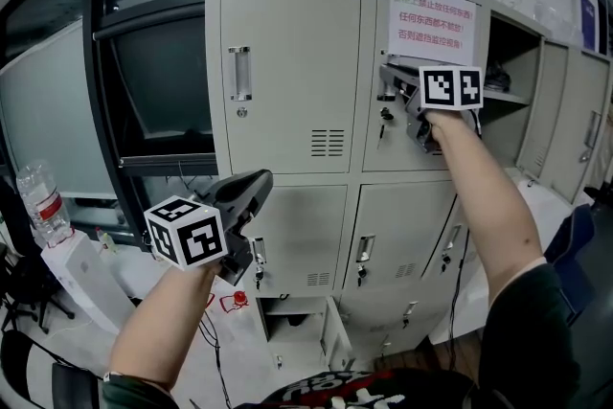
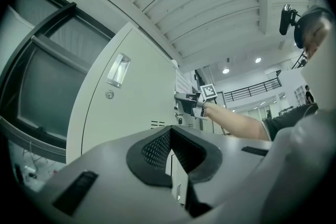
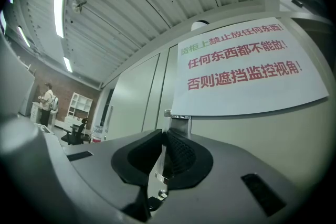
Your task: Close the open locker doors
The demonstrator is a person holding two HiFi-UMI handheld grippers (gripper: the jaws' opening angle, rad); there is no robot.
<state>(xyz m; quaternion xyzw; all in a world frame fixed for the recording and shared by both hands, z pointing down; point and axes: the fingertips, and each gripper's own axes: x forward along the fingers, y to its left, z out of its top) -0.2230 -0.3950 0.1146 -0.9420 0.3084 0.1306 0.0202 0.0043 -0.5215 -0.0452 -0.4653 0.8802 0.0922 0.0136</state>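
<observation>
The pale grey metal locker door (image 1: 414, 141) in the top row carries a white paper notice printed in red (image 1: 431, 22). The right gripper (image 1: 391, 83) pinches its silver metal handle (image 3: 179, 122). The left gripper (image 1: 254, 182) hangs lower, its jaws pressed together and empty.

Pale grey locker doors: the notice door (image 1: 426, 124) at one o'clock sits nearly flush. A door (image 1: 551, 105) at three o'clock stands swung open. A bottom door (image 1: 337, 332) at six o'clock hangs ajar.
</observation>
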